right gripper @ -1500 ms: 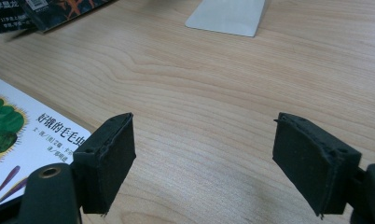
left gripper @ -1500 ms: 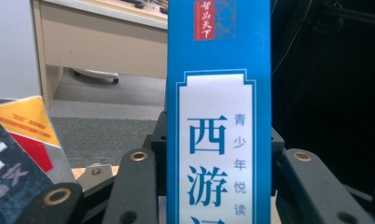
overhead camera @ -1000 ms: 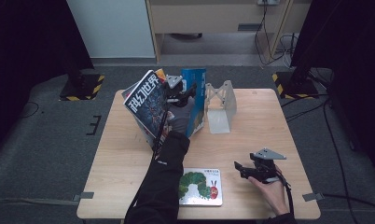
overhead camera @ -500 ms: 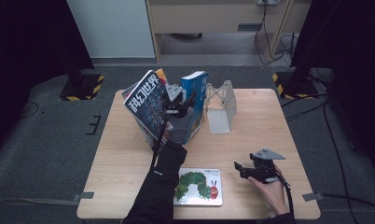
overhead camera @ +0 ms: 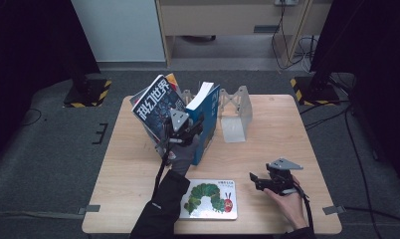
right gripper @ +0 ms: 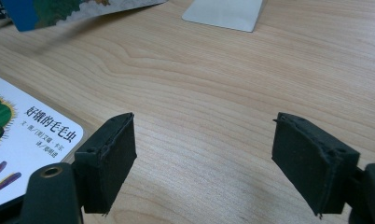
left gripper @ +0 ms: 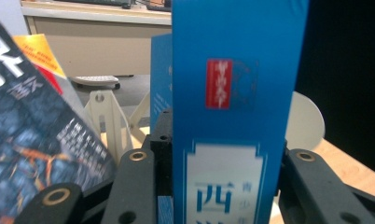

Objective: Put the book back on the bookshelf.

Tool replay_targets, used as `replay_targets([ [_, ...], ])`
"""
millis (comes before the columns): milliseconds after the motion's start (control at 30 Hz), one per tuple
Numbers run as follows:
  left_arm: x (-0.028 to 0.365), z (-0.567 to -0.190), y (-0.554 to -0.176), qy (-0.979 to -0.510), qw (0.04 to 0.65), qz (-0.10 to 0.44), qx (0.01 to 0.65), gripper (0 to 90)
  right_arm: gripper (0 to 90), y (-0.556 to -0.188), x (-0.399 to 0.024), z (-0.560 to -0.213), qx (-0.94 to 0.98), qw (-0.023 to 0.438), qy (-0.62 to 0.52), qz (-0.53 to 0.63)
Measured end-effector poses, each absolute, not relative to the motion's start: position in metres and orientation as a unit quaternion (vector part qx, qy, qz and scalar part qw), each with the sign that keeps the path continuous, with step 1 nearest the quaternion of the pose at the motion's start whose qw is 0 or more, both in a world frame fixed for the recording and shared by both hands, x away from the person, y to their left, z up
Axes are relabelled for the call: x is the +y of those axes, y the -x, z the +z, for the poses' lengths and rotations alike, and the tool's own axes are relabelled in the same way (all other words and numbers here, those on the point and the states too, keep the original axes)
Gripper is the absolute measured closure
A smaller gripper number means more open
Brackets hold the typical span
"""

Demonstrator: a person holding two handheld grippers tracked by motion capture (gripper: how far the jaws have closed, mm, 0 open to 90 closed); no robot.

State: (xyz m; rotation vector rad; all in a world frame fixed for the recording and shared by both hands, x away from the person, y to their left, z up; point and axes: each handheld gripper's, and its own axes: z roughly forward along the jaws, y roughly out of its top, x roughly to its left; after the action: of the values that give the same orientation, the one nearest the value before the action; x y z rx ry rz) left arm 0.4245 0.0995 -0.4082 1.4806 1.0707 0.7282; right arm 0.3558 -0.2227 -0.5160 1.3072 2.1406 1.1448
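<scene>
A tall blue book [overhead camera: 208,115] stands upright at the back middle of the table, spine toward me. My left gripper [overhead camera: 185,130] is shut on it; in the left gripper view the blue spine [left gripper: 232,93] sits between the two black jaws of the left gripper [left gripper: 220,158]. A dark magazine with white characters [overhead camera: 154,105] leans just left of it. My right gripper [overhead camera: 256,179] rests open near the front right, its pads [right gripper: 108,158] wide apart over bare wood. A caterpillar picture book [overhead camera: 210,199] lies flat at the front, left of it.
A pale metal bookend [overhead camera: 234,119] stands right of the blue book, and a beige rack [left gripper: 106,121] shows behind the books. A yellow-orange book [left gripper: 36,53] sits behind the magazine. The wooden table [overhead camera: 297,134] ends close behind the rack.
My left gripper has brought the blue book down and toward the near side, closer to the dark magazine. The right gripper has stayed where it was.
</scene>
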Motion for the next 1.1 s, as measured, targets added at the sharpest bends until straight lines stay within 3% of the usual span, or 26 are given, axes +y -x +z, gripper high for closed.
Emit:
replay_targets([
  [433,0.096,-0.425,-0.387,-0.632,0.563,0.327,0.421,59.4,21.9,-0.356,-0.223,-0.516,0.763,0.193,-0.465,0.406],
  [1100,0.092,-0.402,-0.404,-0.632,0.582,0.307,0.409,55.7,21.8,-0.355,-0.222,-0.515,0.763,0.191,-0.465,0.406],
])
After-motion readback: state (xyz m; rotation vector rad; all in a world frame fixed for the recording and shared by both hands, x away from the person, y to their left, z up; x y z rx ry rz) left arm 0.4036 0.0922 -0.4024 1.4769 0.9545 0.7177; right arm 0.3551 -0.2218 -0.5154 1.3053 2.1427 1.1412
